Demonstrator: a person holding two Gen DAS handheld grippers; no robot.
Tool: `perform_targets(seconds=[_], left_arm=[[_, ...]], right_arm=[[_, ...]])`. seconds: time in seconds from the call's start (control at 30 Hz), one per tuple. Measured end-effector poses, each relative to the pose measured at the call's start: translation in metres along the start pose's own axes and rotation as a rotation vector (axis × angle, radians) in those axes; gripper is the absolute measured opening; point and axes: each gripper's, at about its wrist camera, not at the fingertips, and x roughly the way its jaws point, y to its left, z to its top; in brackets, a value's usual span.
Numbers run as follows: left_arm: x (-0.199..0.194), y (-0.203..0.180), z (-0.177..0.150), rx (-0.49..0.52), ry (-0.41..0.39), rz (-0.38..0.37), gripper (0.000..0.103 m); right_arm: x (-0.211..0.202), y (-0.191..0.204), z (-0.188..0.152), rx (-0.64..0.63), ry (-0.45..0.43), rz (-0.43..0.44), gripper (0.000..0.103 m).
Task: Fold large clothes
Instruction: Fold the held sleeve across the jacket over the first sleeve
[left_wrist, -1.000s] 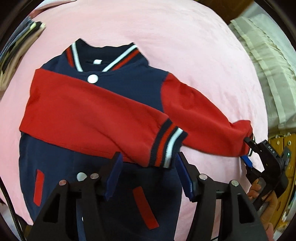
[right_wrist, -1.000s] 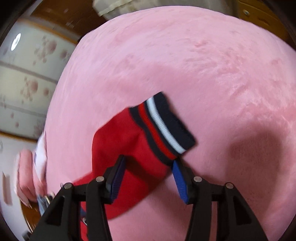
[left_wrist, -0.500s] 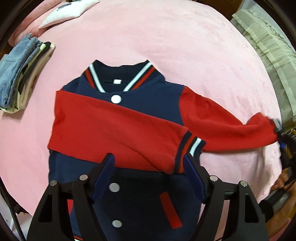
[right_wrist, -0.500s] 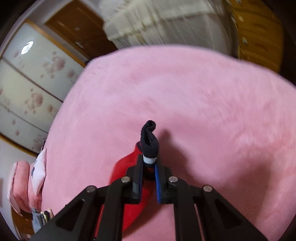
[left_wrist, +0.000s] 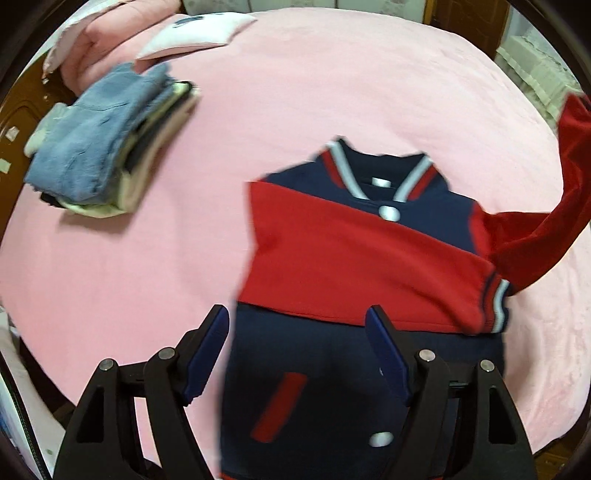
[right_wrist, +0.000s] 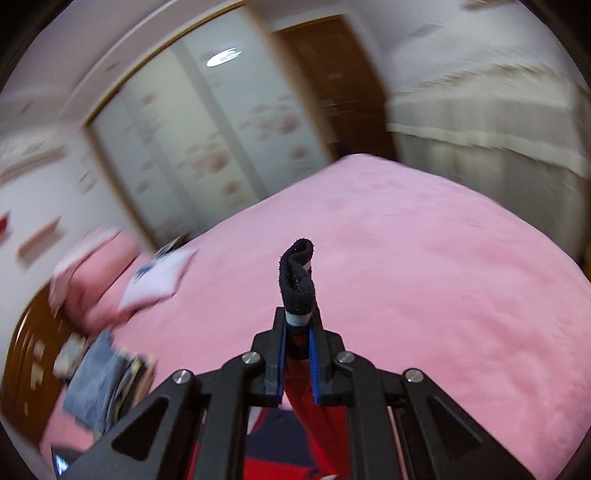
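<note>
No legible writing appears; the jacket's (left_wrist: 369, 258) white neck label (left_wrist: 379, 181) is blank at this blur. The jacket lies flat on the pink bedspread (left_wrist: 295, 92), one red sleeve folded across its chest. The left gripper (left_wrist: 297, 354) hovers spread and empty, wider than a second ago. The right gripper (right_wrist: 298, 341), formerly open around the cuff (right_wrist: 298, 284), now pinches it, the other sleeve (left_wrist: 546, 229) lifted off the bed.

Left gripper (left_wrist: 295, 347), right gripper (right_wrist: 297, 345): black frames, blue pads, 4 silver screws each.
</note>
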Motion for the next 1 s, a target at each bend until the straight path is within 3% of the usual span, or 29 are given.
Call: perform_targets(seconds=[0.1, 0.23, 0.37, 0.43, 0.5, 0.57, 0.6, 0.67, 0.73, 0.8, 0.9, 1.0], left_arm=[[0.002, 0.035, 0.002, -0.051, 0.005, -0.012, 0.075], [0.010, 0.083, 0.000, -0.114, 0.012, 0.006, 0.075], [0.021, 0.115, -0.006, -0.130, 0.028, 0.034, 0.075], [0.028, 0.127, -0.007, -0.139, 0.054, 0.044, 0.075], [0.028, 0.135, -0.006, -0.153, 0.058, 0.025, 0.075], [0.024, 0.138, -0.002, -0.166, 0.056, -0.014, 0.075], [0.021, 0.138, 0.001, -0.169, 0.053, -0.035, 0.075], [0.016, 0.132, 0.010, -0.162, 0.041, -0.077, 0.075], [0.013, 0.120, 0.018, -0.137, 0.028, -0.129, 0.075], [0.017, 0.105, 0.023, -0.105, 0.052, -0.198, 0.076], [0.050, 0.076, 0.021, -0.097, 0.208, -0.246, 0.076], [0.084, 0.062, 0.010, -0.195, 0.348, -0.301, 0.076]], right_arm=[[0.006, 0.051, -0.021, -0.079, 0.030, 0.045, 0.010], [0.031, 0.100, -0.076, -0.100, 0.183, 0.104, 0.010], [0.063, 0.115, -0.132, -0.102, 0.364, 0.153, 0.015], [0.069, 0.119, -0.154, -0.085, 0.472, 0.182, 0.020], [0.068, 0.119, -0.164, -0.065, 0.511, 0.192, 0.030], [0.057, 0.113, -0.159, -0.054, 0.496, 0.191, 0.040], [0.051, 0.109, -0.152, -0.055, 0.480, 0.188, 0.053], [0.041, 0.101, -0.141, -0.056, 0.447, 0.192, 0.069], [0.039, 0.094, -0.128, -0.065, 0.422, 0.166, 0.071], [0.047, 0.083, -0.119, -0.085, 0.460, 0.092, 0.071], [0.065, 0.059, -0.120, -0.074, 0.564, 0.033, 0.071], [0.076, 0.039, -0.127, -0.046, 0.610, -0.006, 0.071]])
